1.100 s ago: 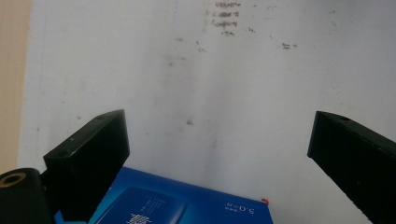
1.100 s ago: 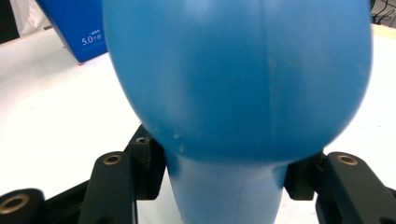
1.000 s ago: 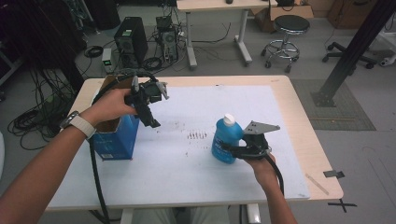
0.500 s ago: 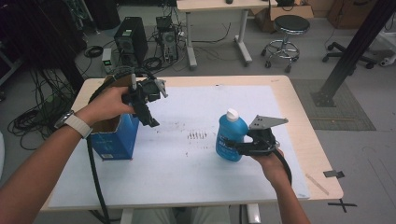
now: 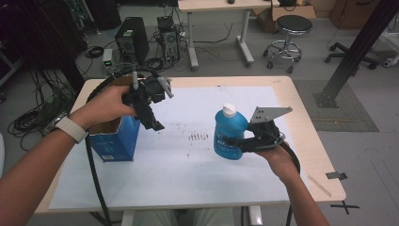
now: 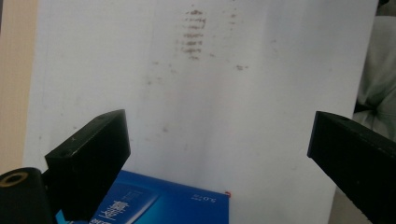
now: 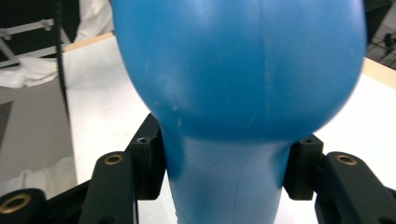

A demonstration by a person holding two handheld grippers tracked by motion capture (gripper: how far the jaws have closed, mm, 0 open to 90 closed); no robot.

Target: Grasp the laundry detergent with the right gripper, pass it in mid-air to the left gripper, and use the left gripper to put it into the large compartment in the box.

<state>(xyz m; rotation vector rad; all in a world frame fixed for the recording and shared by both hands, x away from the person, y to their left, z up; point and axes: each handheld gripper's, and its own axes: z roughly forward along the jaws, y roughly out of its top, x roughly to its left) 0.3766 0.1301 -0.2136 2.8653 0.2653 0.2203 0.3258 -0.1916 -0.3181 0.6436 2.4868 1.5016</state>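
A blue bottle with a white cap is held upright just above the white sheet, right of centre. My right gripper comes at it level from the right and is shut on its narrower lower part. In the right gripper view both pads press on the bottle from either side. My left gripper hangs over the right edge of an open blue carton at the left, pointing down. In the left gripper view its jaws stand wide open with nothing between them, and the carton's top edge lies below.
A white sheet with dark smudges covers most of the wooden table. A bit of tape lies near the table's right edge. Beyond the far edge stand a computer tower, cables, a desk and a stool.
Both hands have risen. The right gripper has lifted the bottle off the sheet. The left gripper has moved up and a little away from the carton, jaws still open.
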